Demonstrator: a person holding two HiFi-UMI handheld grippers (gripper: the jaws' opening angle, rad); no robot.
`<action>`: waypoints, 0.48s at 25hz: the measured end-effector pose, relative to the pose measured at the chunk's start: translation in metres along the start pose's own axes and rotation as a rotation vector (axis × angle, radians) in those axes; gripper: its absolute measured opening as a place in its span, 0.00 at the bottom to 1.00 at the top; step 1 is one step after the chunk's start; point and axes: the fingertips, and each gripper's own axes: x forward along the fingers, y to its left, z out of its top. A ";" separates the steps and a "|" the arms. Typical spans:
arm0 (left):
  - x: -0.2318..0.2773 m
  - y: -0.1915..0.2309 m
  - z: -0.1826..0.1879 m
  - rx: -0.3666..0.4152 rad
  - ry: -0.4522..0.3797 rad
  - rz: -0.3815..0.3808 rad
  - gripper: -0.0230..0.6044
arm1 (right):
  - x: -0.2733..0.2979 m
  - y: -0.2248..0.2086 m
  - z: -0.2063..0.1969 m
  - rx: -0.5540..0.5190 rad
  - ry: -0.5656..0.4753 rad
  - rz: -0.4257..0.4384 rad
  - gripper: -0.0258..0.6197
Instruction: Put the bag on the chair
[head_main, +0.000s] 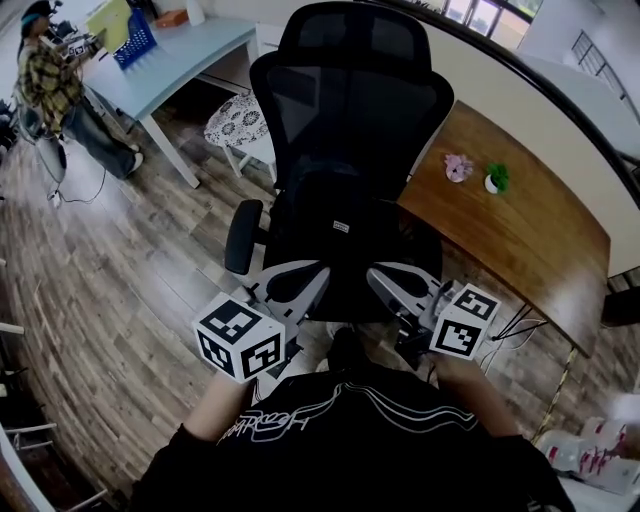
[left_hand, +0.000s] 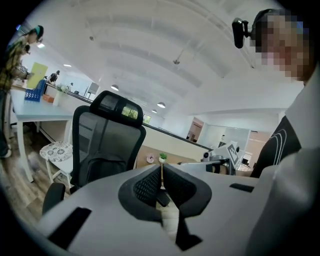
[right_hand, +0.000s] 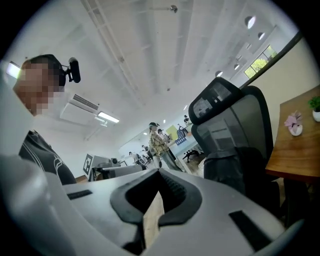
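Observation:
A black office chair (head_main: 350, 100) stands in front of me, its high mesh back upright. On its seat a black bag (head_main: 340, 235) with a small white label leans against the backrest. The same bag shows as a dark bulk on the seat in the left gripper view (left_hand: 100, 170) and in the right gripper view (right_hand: 235, 167). My left gripper (head_main: 298, 275) hangs just short of the seat's front left, shut and empty. My right gripper (head_main: 388, 277) is at the front right, also shut with nothing held. Both sets of jaws meet tip to tip in their own views, the left gripper (left_hand: 161, 170) and the right gripper (right_hand: 159, 173).
A wooden desk (head_main: 520, 230) at the right carries a pink ornament (head_main: 458, 166) and a small green plant (head_main: 495, 178). Behind the chair stand a patterned stool (head_main: 238, 122) and a light blue table (head_main: 185, 50) with a blue basket (head_main: 135, 40). A person in a plaid shirt (head_main: 50, 80) is at the far left.

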 end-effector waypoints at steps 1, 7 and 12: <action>-0.003 -0.003 -0.002 0.000 -0.001 0.000 0.10 | -0.002 0.002 -0.003 -0.001 0.002 -0.005 0.03; -0.023 -0.014 -0.012 0.006 0.002 0.005 0.10 | -0.003 0.022 -0.019 -0.001 0.019 -0.005 0.03; -0.030 -0.019 -0.019 0.009 0.014 0.019 0.10 | -0.002 0.033 -0.024 -0.002 0.021 0.015 0.03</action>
